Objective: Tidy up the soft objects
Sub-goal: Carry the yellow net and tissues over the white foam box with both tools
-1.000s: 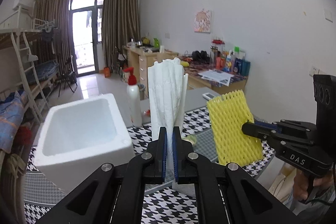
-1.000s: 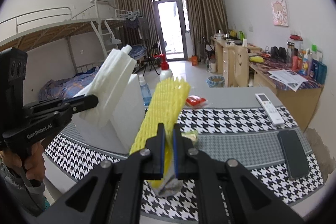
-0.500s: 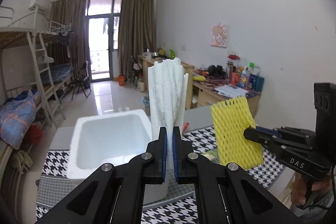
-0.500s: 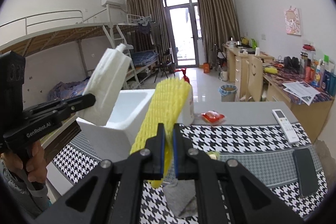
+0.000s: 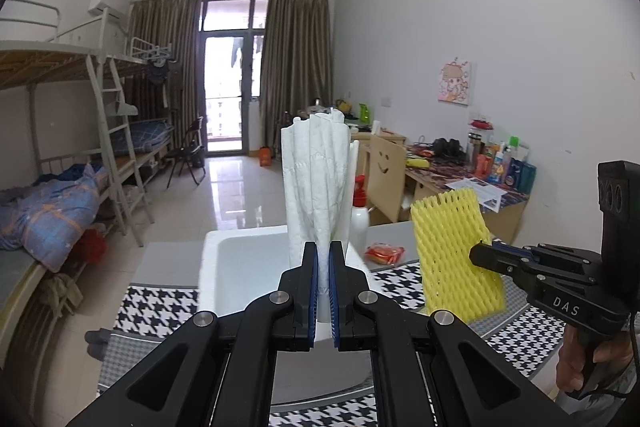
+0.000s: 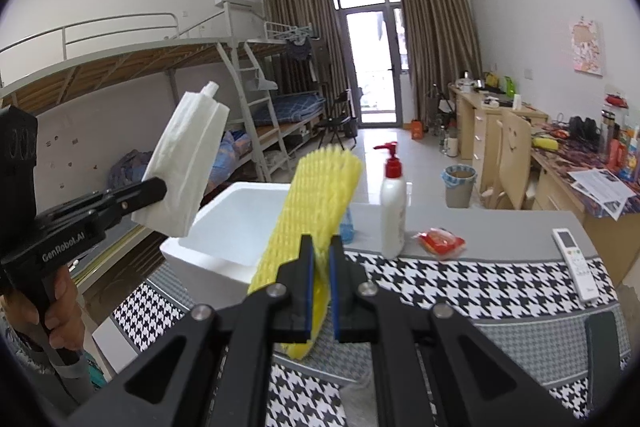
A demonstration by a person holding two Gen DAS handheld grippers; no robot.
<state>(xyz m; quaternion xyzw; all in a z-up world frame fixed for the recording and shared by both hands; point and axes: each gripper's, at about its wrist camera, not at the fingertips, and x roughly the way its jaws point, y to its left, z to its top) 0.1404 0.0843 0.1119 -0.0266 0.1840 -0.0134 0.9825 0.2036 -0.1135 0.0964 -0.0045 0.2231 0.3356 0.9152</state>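
Pinching a folded white foam sheet [image 5: 316, 183] by its lower edge, the left gripper [image 5: 324, 291] holds it upright in the air above the near rim of the white foam box [image 6: 224, 223]. The right gripper [image 6: 321, 291] is pressed together on the bottom of a yellow foam net sleeve [image 6: 316, 203], which also stands upright, just right of the box in the left wrist view. Both pieces are light and springy, so a pinch low on the edge probably lets each one stand tall and clear of the worktop [image 6: 480, 291], ready to be lowered into the open box end first. By my reading, this is the carry stage: neither soft piece is in the box yet, and the box looks empty as far as its inside shows.

Covering the worktop is a black-and-white houndstooth cloth with grey bands. On it, beyond the box, stand a white pump bottle [image 6: 393, 211] with a red top and a small red packet [image 6: 440, 241]; a white remote [image 6: 576, 263] lies on the right, and a dark phone [image 6: 602, 351] nearer. A person's hand [image 6: 60, 311] grips the left tool's handle. Around it is a dormitory room: bunk beds [image 6: 132, 67] on the left, cluttered desks [image 6: 560, 155] along the right wall, curtains and a balcony door at the far end.
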